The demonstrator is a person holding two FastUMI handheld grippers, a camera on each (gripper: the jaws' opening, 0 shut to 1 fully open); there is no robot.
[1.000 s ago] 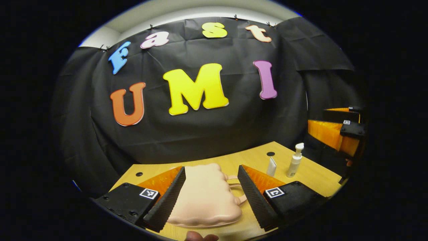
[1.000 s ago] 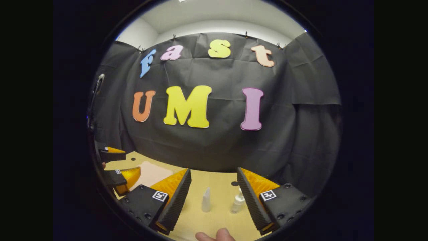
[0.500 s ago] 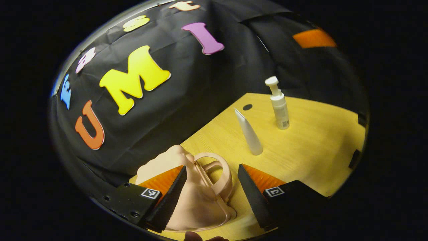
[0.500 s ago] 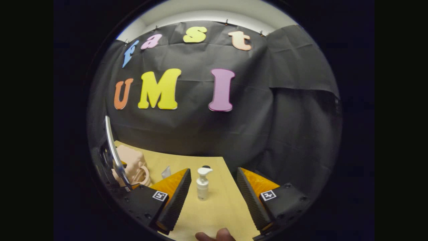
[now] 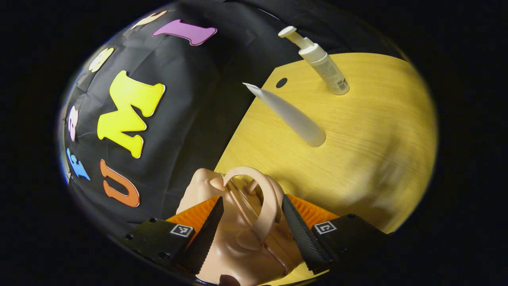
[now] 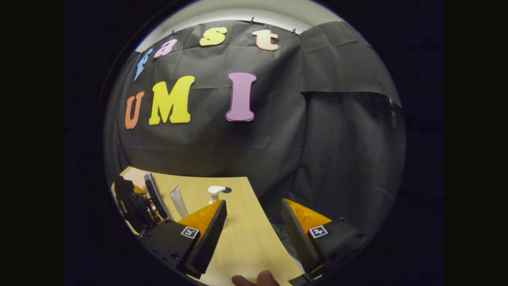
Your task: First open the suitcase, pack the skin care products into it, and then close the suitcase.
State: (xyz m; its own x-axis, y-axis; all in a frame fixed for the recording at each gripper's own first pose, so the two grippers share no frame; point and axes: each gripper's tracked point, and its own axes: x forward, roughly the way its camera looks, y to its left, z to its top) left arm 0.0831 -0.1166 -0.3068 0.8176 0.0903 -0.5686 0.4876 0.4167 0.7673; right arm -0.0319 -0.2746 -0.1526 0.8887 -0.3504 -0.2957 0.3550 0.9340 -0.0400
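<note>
Straddling the pink suitcase at its handle end, the left gripper is sitting with its fingers set fairly wide, one on each side of the looped handle; whether either finger is actually pressing on the case is not something these views are settling, though the gap looks loosely filled rather than clamped. The suitcase is lying closed on the wooden table, near the table's edge by the black cloth wall, and the left gripper view is rolled hard to one side, so the hand seems to be turning as it works at the case. Judging by this, the opening step is just getting under way. Doing it well is likely a matter of finding the seam between the two shells beside the handle, catching only the upper shell, and lifting steadily while the case is being kept from sliding on the smooth wood. The right gripper is hovering over the table with its fingers spread wide and nothing between them, so it is free to pin the lower shell or steady the case if needed. The two skin care products are waiting upright, well apart from the suitcase: a white tube standing on its cap and, just beyond it, a pump bottle. Keeping the opening motion away from them is worth the care, since both look easy to tip.
</note>
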